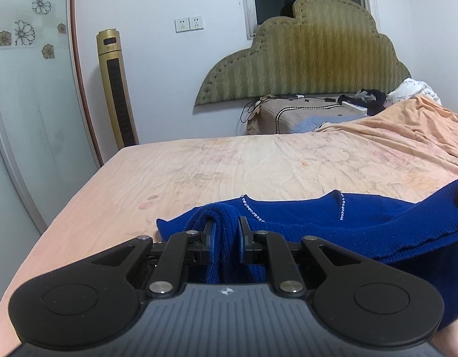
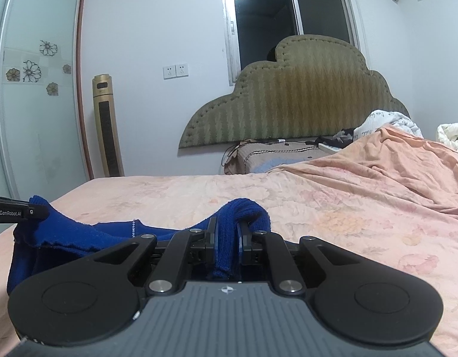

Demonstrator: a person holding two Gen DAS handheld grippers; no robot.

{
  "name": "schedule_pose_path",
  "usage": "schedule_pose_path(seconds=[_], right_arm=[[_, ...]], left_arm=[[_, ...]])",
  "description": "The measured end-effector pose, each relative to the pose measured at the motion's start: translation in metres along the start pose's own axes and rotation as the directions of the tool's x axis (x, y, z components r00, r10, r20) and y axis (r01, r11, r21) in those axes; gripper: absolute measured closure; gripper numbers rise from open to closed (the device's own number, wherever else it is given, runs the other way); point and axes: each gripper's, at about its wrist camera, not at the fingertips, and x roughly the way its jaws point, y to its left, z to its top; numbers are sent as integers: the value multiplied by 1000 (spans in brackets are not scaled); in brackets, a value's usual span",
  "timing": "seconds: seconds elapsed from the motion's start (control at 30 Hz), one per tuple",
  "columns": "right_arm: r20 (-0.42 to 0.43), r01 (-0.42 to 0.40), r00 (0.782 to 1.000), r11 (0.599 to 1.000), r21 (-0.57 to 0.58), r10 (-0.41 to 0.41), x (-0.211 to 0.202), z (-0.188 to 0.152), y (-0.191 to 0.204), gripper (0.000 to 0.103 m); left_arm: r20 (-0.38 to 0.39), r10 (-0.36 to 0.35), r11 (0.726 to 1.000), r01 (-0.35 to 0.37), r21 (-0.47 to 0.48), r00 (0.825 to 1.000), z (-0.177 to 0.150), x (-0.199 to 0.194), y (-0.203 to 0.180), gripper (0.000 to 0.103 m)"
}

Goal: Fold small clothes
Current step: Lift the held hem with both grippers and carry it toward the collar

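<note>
Two bunched folds of ribbed-knit blue sweater [image 1: 362, 217]

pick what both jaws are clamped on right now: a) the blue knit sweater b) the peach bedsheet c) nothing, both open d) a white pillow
a: in each wrist view the left gripper and the right gripper pinch a fold of the blue knit sweater, which is lifted off the peach bedsheet.

The left gripper [image 1: 226, 226] fingers [image 1: 210, 235] pinch the blue sweater [image 1: 303, 223] above the bed [image 1: 229, 163].
</note>
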Motion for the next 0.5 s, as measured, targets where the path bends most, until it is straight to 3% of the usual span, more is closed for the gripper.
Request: schedule_pose_path(seconds=[0.5], right_arm=[[-59,14,998,999,36,-12,58,2,-6,88]], left_arm=[[-65,2,1000,-3,-13,998,17,63,-3,89]])
